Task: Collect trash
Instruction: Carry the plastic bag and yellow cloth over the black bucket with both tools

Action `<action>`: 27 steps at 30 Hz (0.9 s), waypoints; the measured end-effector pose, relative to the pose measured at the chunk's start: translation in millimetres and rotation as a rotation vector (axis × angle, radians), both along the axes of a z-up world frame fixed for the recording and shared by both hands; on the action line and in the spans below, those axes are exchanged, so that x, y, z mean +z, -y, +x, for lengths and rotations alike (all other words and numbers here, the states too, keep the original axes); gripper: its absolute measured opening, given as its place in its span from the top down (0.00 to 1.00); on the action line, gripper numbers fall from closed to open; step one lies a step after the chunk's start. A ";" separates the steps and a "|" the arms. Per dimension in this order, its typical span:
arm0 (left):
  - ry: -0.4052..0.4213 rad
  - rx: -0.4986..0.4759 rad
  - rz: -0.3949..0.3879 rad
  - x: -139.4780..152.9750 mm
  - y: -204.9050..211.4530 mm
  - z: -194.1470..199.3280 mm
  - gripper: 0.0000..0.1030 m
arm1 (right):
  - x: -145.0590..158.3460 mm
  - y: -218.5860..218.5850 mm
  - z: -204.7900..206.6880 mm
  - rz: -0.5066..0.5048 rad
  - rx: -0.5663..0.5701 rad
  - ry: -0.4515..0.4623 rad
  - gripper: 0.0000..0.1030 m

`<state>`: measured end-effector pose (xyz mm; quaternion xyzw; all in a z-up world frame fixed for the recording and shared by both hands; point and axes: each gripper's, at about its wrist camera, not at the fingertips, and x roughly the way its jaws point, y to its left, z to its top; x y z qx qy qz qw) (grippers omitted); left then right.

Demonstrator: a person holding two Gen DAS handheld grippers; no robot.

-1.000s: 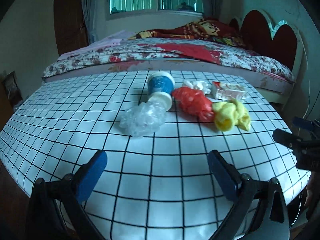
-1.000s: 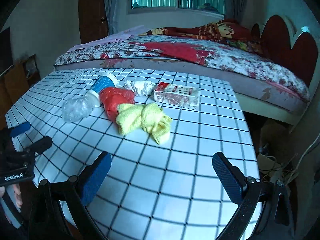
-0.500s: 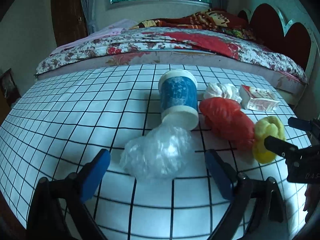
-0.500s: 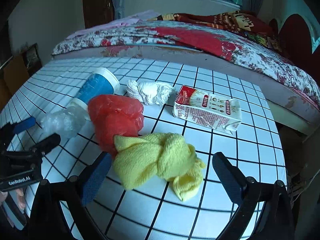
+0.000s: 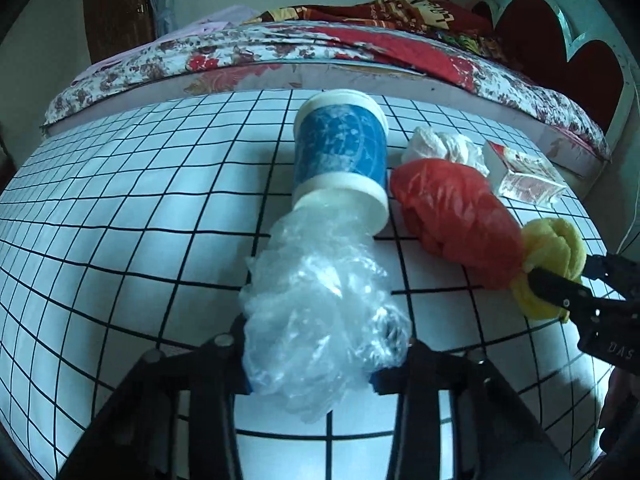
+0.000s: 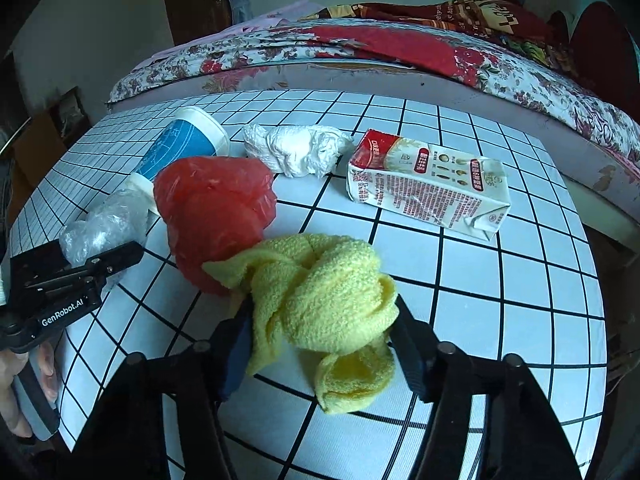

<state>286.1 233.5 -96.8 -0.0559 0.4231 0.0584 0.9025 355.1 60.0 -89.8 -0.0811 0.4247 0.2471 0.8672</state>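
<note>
My left gripper (image 5: 316,364) is shut on a crumpled clear plastic bag (image 5: 320,312) on the checked table; the bag also shows in the right wrist view (image 6: 104,224). My right gripper (image 6: 320,340) is shut on a knotted yellow cloth (image 6: 320,300), which also shows in the left wrist view (image 5: 552,256). Between them lies a red plastic bag (image 5: 452,208) (image 6: 216,204). Behind are a blue and white cup on its side (image 5: 340,160) (image 6: 180,148), a white tissue wad (image 6: 296,148) (image 5: 440,146) and a milk carton (image 6: 432,188) (image 5: 524,178).
The table (image 5: 120,208) has a white cloth with a black grid and ends at the right (image 6: 592,280). A bed with a floral and red cover (image 5: 320,40) stands right behind it. A wooden door (image 5: 116,8) is at the back left.
Both grippers moved forward and down to the trash. The left closed around the clear bag and the right closed around the yellow cloth; both were open before.
</note>
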 end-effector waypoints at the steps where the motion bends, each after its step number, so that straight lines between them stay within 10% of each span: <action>1: 0.009 -0.003 -0.006 1.6 1.4 -3.9 0.64 | 0.5 0.2 -2.0 -0.002 0.004 0.001 0.48; 27: 0.151 -0.055 0.046 47.6 62.2 -82.7 0.68 | 64.2 68.2 -92.7 0.061 -0.048 0.198 0.56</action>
